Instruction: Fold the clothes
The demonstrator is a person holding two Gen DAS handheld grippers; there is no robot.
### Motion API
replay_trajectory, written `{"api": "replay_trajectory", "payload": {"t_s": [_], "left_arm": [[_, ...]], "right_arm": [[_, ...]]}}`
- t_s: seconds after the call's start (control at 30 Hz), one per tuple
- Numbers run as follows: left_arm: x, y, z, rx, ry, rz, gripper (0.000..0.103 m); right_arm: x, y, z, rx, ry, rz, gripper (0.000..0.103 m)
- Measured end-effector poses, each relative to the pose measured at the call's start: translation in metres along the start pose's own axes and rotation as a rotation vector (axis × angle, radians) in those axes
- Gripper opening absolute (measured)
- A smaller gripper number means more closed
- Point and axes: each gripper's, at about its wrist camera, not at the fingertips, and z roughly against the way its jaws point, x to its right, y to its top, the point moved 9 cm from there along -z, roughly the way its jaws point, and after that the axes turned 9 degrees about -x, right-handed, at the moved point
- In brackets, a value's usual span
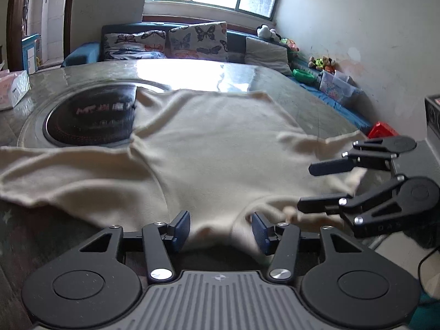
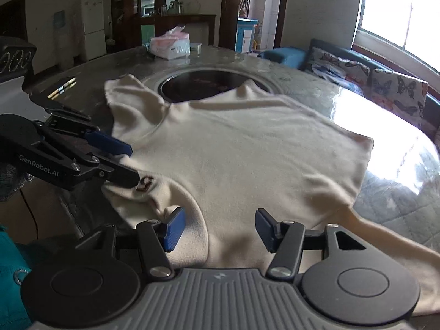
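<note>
Both grippers held apart at the cream shirt's near edge; even, matched pinches are needed

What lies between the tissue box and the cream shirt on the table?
The dark round inset in the table sits between the tissue box and the cream shirt, clearest in the right wrist view.

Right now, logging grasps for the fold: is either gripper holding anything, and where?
Nothing is held: left gripper and right gripper are both open over the cream shirt.
</note>
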Motion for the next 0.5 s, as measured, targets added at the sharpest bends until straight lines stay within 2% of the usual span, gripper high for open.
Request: {"api": "replay_trajectory", "payload": {"t_s": [0.1,0.27,0.33,0.4,0.5], "left_arm": [[-0.005,0.030,-0.001,0.046,0.023,-0.003,0.053],[-0.029,0.086,-0.026,0.083,0.069,0.061,0.051],[-0.042,0.107,-0.038,0.091,0.093,0.089,0.047],[-0.055,0.125,-0.052,0.085,0.109,0.125,0.036],[-0.076,0.143,-0.076,0.068,0.145,0.167,0.026]], "right_arm": [[0.002,0.011,-0.005,0.017,0.003,-0.018,0.058],[0.004,0.013,-0.018,0.010,0.012,-0.039,0.058],[0.004,0.011,-0.020,0.006,0.024,-0.050,0.059],[0.005,0.008,-0.022,0.001,0.033,-0.060,0.061],[0.006,0.007,-0.023,0.001,0.045,-0.067,0.063]]}}
